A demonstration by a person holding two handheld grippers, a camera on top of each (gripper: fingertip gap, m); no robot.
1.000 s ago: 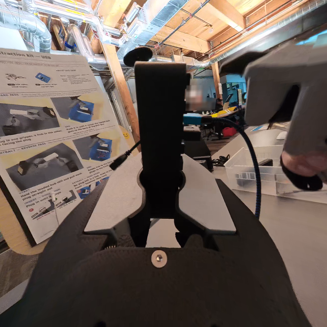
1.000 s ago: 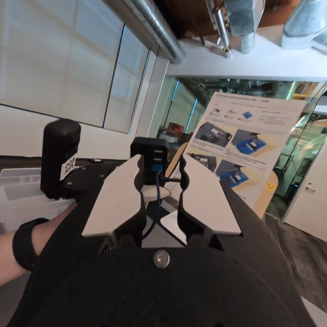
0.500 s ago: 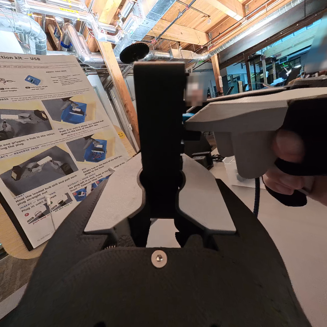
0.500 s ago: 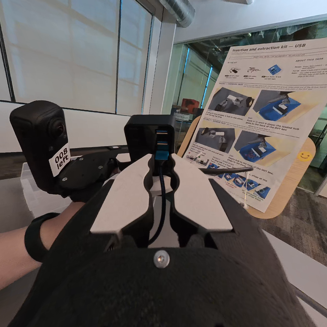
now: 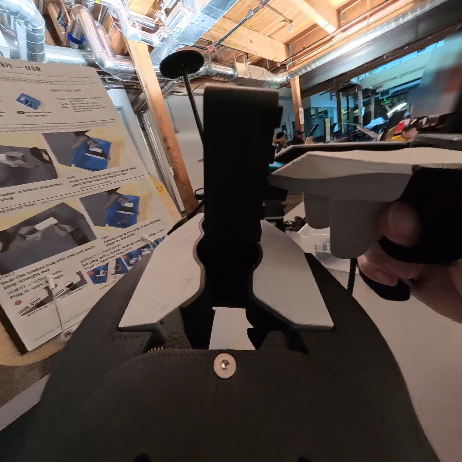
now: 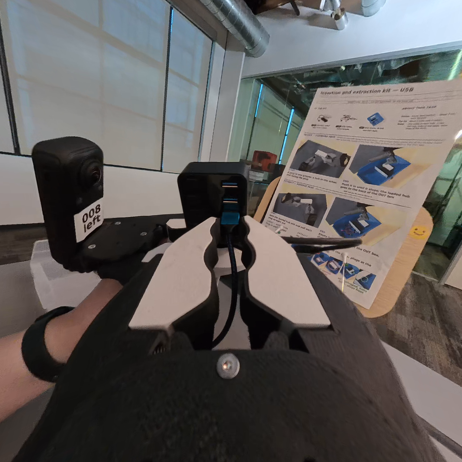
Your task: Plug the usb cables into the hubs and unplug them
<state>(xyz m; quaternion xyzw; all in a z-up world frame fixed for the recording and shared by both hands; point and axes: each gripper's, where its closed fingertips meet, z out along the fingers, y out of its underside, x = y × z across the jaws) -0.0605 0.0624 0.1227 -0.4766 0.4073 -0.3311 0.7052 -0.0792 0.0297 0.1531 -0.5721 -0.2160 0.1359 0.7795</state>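
Behind you a poster (image 6: 357,190) stood while your left gripper (image 5: 231,252) pinched the hub (image 5: 237,175) and your right gripper (image 6: 229,222) pinched the plug (image 6: 230,217), apparently part-seated, other ports open

Workshop interior with exposed wooden ceiling beams (image 5: 252,37) and silver ducts (image 6: 240,27). Large shaded windows (image 6: 100,82) glow with daylight. A white tabletop (image 5: 410,350) fronts a propped instruction poster (image 6: 370,190).
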